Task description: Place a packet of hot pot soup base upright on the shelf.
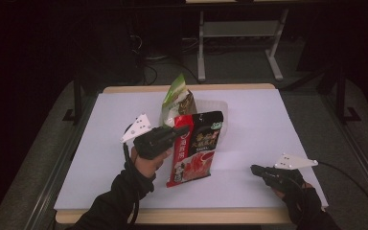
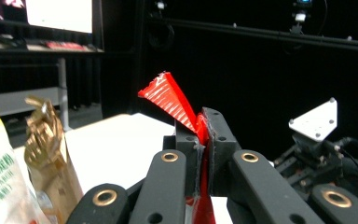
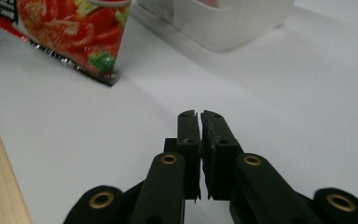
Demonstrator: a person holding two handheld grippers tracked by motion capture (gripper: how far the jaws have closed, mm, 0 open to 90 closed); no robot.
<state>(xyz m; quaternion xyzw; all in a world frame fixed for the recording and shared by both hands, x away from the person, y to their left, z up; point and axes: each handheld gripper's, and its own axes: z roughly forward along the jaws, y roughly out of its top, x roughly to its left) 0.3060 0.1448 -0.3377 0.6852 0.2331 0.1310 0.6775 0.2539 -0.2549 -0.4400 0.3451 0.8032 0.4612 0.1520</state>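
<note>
Forearms in dark sleeves come in at the bottom of the high view, each hand holding a gripper over the white counter (image 1: 268, 124). At the left gripper (image 1: 184, 130), the jaws are clenched on the upper left edge of a red pouch (image 1: 195, 151), which hangs down from them with its lower end at the counter. Just beyond the jaws stands a green bag (image 1: 177, 98) in a clear tray (image 1: 218, 106). The right gripper (image 1: 254, 168) sits low, well apart from the pouch, its jaws pointing toward it.

From the left gripper view, the jaws press together on the red pouch, whose crinkled corner (image 2: 170, 95) sticks up above and left of them. Left of the jaws are the green bag (image 2: 0, 182) and a gold-brown pack (image 2: 46, 149); to their right, farther off, is the right gripper's grey plate (image 2: 317, 120).

From the right gripper view, the jaws are clenched on nothing above bare counter (image 3: 284, 102). The pouch's bottom corner (image 3: 74, 42) lies ahead to their left, the tray (image 3: 228, 21) straight ahead.
</note>
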